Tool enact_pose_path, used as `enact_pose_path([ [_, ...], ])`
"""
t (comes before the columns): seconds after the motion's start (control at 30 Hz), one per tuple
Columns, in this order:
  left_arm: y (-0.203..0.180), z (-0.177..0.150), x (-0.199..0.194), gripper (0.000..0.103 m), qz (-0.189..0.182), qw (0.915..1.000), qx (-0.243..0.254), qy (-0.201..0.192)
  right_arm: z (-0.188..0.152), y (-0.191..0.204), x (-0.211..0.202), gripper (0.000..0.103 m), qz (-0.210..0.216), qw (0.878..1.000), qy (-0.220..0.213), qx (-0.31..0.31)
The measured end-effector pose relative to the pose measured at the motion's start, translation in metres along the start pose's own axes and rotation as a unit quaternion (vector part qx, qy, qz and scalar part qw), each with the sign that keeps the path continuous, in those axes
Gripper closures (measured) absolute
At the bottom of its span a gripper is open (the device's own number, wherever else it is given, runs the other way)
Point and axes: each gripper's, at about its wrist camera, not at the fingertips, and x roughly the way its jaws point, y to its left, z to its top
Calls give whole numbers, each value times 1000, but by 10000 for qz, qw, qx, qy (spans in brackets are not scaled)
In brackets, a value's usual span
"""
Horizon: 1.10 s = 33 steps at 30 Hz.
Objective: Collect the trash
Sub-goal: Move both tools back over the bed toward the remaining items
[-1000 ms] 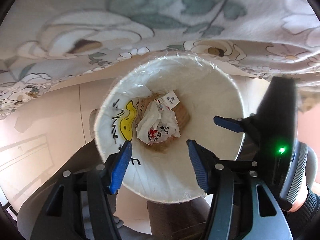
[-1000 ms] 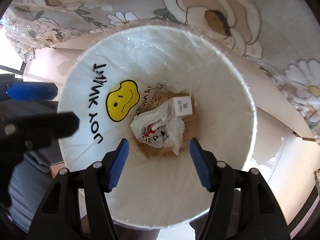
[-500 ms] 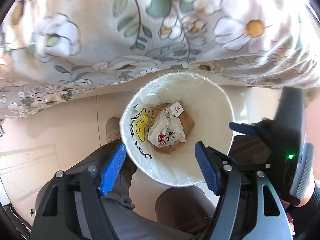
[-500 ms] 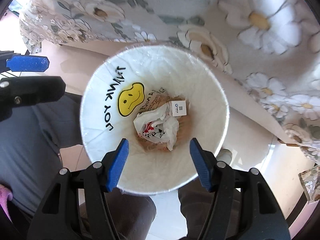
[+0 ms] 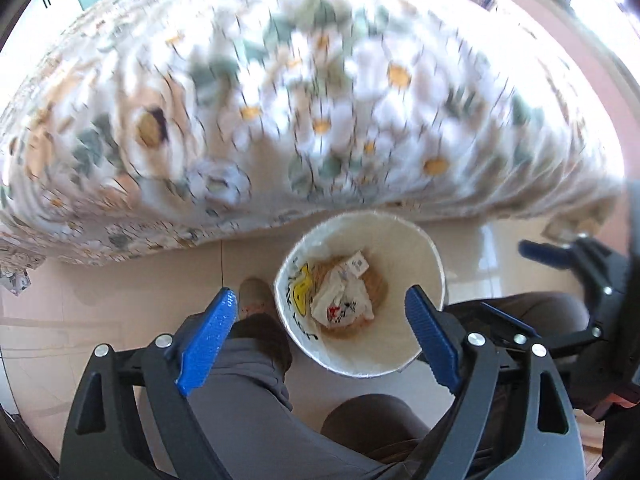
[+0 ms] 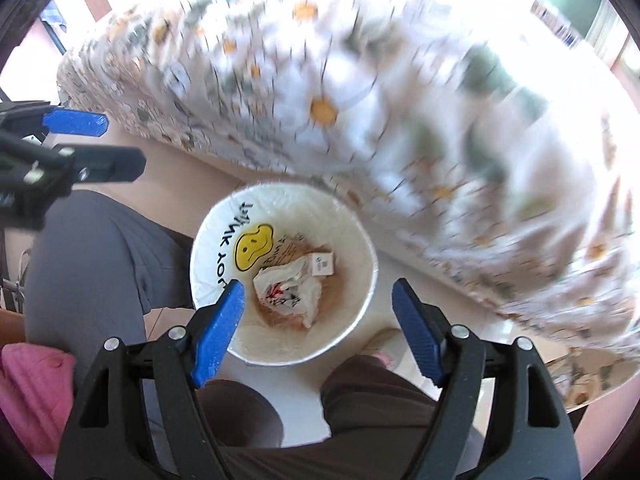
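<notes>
both claws wide open, just been opening, nothing between. left claw (image 5: pixel 316 340) and right claw (image 6: pixel 316 328) above the bin (image 5: pixel 424 236) on the floor. trash (image 6: pixel 288 292) at the bin's bottom. best to lift clear, then look for more.

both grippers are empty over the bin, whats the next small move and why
Probably swing both up toward the flowered tablecloth to look for more trash. The left gripper and right gripper have just been opening, with nothing between their fingers, and the crumpled wrapper and small box already lie in the bin. What is on the table is too blurred to tell.
</notes>
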Motion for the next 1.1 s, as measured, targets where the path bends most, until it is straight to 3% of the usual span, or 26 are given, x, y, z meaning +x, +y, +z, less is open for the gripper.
enact_pose_path([
  [0.47, -3, 50, -126, 15, -77, 9950, -55, -999, 37, -47, -181, 25, -641, 9900, -1250, -129],
  [0.7, -13, 71, -179, 13, 110, 9891, 157, -1458, 56, -78, -248, 23, -608, 9842, -1661, 109],
  [0.9, -17, 95, -209, 13, 26, 9855, 272, -1676, 78, -94, -298, 21, -883, 9773, -1920, 174],
  [1.1, -23, 127, -229, 12, 237, 9814, 457, -1849, 104, -113, -332, 20, -1065, 9726, -2057, 217],
])
